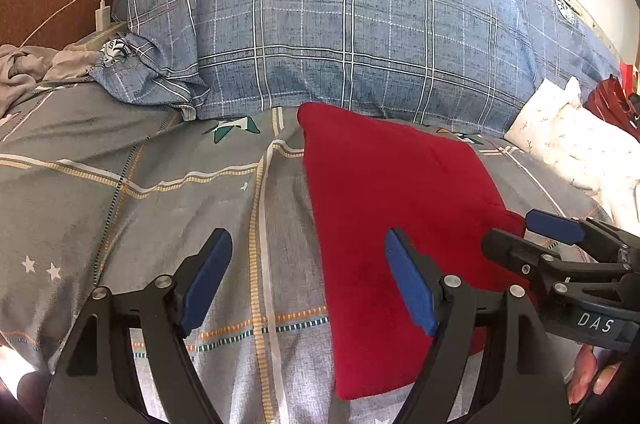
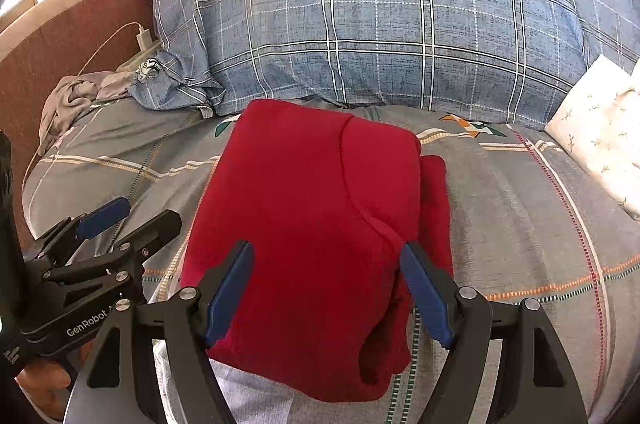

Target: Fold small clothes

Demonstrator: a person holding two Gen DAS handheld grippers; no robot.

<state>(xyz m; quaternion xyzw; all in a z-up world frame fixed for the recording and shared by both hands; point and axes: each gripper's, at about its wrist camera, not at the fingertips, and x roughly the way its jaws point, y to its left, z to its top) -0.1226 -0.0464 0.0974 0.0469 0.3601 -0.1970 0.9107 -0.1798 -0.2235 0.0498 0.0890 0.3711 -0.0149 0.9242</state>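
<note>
A red garment [image 2: 316, 208] lies folded into a compact rectangle on the grey patterned bed sheet [image 2: 520, 224]; it also shows in the left wrist view [image 1: 384, 200]. My right gripper [image 2: 328, 288] is open, its jaws spread over the garment's near edge, holding nothing. My left gripper [image 1: 308, 284] is open and empty, over the sheet at the garment's left edge. The right gripper [image 1: 536, 236] shows at the right of the left wrist view, and the left gripper [image 2: 128, 216] at the left of the right wrist view.
A big blue plaid pillow [image 2: 380, 24] lies just behind the garment. A crumpled grey cloth [image 2: 76, 100], a white charger and cable [image 2: 142, 38] and a brown headboard [image 2: 68, 36] are at the left. A white floral pillow [image 2: 600, 128] is at the right.
</note>
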